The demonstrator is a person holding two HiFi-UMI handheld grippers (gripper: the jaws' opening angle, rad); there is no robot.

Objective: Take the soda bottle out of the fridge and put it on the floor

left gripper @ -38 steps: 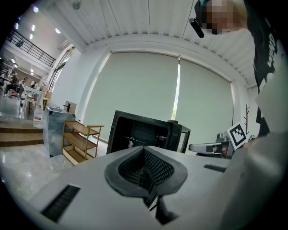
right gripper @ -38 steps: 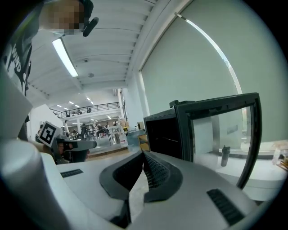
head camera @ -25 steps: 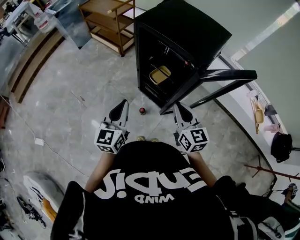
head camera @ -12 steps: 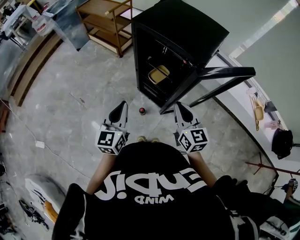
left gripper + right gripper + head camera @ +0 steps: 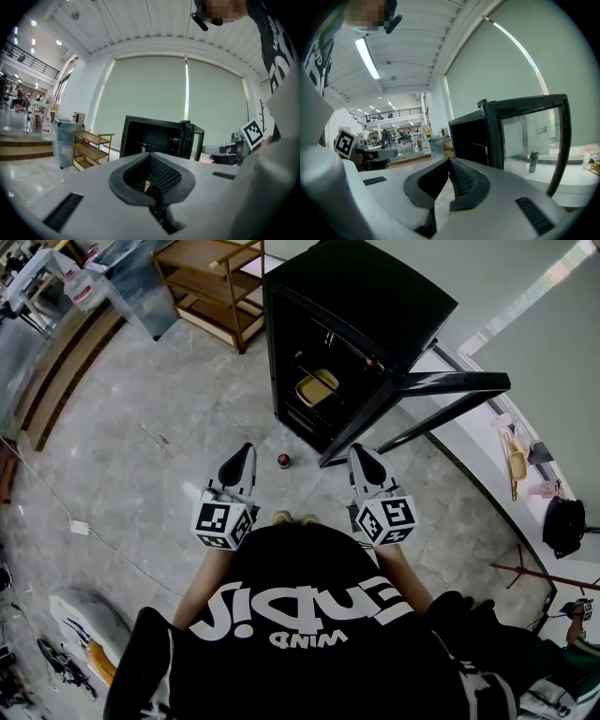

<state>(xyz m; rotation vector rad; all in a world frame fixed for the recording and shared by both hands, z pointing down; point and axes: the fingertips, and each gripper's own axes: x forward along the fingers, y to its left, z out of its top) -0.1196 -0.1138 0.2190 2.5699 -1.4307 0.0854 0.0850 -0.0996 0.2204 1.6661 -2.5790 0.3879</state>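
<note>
The soda bottle (image 5: 283,461), seen from above as a small dark bottle with a red cap, stands upright on the grey floor in front of the black fridge (image 5: 361,320). The fridge's glass door (image 5: 442,390) is swung open to the right. My left gripper (image 5: 246,450) hovers to the bottle's left and my right gripper (image 5: 359,452) to its right, both apart from it. Each is shut with nothing between its jaws. In the left gripper view the left gripper (image 5: 150,157) points toward the fridge (image 5: 157,138). The right gripper (image 5: 449,162) points at the open door (image 5: 529,136).
A yellow object (image 5: 319,387) lies on a shelf inside the fridge. A wooden shelf unit (image 5: 220,282) stands to the fridge's left, with steps (image 5: 66,362) beyond it. A white cable (image 5: 112,540) runs over the floor at the left. A counter (image 5: 511,474) runs along the right.
</note>
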